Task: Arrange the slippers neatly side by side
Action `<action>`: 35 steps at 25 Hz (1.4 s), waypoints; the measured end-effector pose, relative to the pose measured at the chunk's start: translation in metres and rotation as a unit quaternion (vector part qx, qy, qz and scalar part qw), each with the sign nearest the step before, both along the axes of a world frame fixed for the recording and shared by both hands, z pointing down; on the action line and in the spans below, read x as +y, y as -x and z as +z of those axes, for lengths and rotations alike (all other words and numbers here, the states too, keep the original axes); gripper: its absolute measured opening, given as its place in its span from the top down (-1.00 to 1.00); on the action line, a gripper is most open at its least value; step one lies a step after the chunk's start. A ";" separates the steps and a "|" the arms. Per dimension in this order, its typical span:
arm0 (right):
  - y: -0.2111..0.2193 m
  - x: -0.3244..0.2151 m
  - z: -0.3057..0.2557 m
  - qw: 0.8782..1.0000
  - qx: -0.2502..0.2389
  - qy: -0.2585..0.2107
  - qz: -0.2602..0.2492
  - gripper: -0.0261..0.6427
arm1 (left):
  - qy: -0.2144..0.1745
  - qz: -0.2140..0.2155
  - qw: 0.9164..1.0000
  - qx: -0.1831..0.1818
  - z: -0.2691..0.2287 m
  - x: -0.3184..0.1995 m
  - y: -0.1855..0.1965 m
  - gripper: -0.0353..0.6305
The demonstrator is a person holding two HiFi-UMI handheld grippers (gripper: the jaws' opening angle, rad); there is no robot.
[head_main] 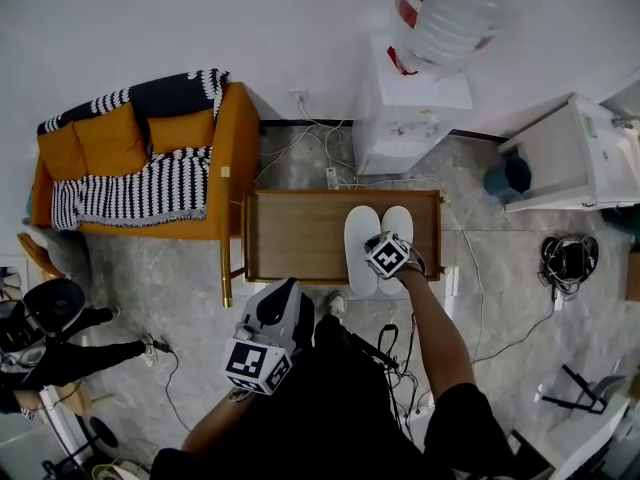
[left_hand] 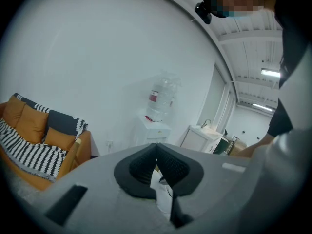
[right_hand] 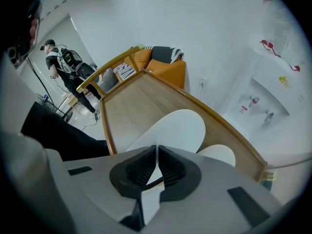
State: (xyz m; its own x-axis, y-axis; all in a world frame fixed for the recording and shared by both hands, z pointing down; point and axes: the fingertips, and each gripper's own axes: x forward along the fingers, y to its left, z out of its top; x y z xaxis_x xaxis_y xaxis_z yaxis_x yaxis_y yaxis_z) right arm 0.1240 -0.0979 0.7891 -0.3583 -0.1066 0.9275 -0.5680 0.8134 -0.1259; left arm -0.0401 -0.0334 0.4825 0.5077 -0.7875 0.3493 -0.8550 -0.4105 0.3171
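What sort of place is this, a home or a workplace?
Probably a lab or office corner staged as a living room: an orange sofa, a water dispenser and a low wooden table stand on a grey floor strewn with cables.

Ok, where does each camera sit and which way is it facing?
Head view: on the person's head, looking steeply down at the wooden table and white slippers; left gripper, right gripper and right forearm show.
Left gripper view: on the left gripper, facing the water dispenser and sofa; its shut jaws show.
Right gripper view: on the right gripper, angled down at the slippers; its shut jaws show.
Shared: all three see the sofa.
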 end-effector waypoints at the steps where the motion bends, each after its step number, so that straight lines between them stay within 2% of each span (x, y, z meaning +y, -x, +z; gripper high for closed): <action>1: 0.000 -0.002 0.000 1.000 -0.003 -0.001 0.006 0.85 | 0.001 0.001 1.000 -0.001 0.001 -0.001 -0.001 0.86; 8: -0.005 -0.007 0.013 0.999 0.003 0.005 0.039 0.85 | 0.004 0.001 1.000 -0.005 0.002 -0.003 -0.001 0.86; 13: -0.003 -0.010 0.021 0.997 -0.014 0.013 0.069 0.85 | 0.009 -0.004 1.000 -0.004 0.003 -0.004 0.001 0.86; 22: -0.010 -0.008 0.026 0.994 0.003 0.016 0.105 0.84 | 0.007 0.001 1.000 -0.003 0.004 -0.001 0.001 0.86; 23: -0.010 -0.008 0.025 0.994 0.000 0.016 0.110 0.83 | 0.006 0.002 1.000 -0.003 0.005 -0.001 0.000 0.86; 25: -0.012 -0.010 0.023 0.992 -0.003 0.010 0.126 0.59 | 0.005 0.004 1.000 -0.003 0.005 0.001 0.000 0.86; 26: -0.013 -0.010 0.021 0.991 -0.003 0.008 0.135 0.56 | 0.004 0.004 1.000 -0.002 0.005 0.001 0.000 0.86; 35: -0.015 -0.005 -0.012 0.983 -0.031 -0.017 0.178 0.53 | -0.009 0.015 1.000 0.006 -0.004 0.006 -0.005 0.86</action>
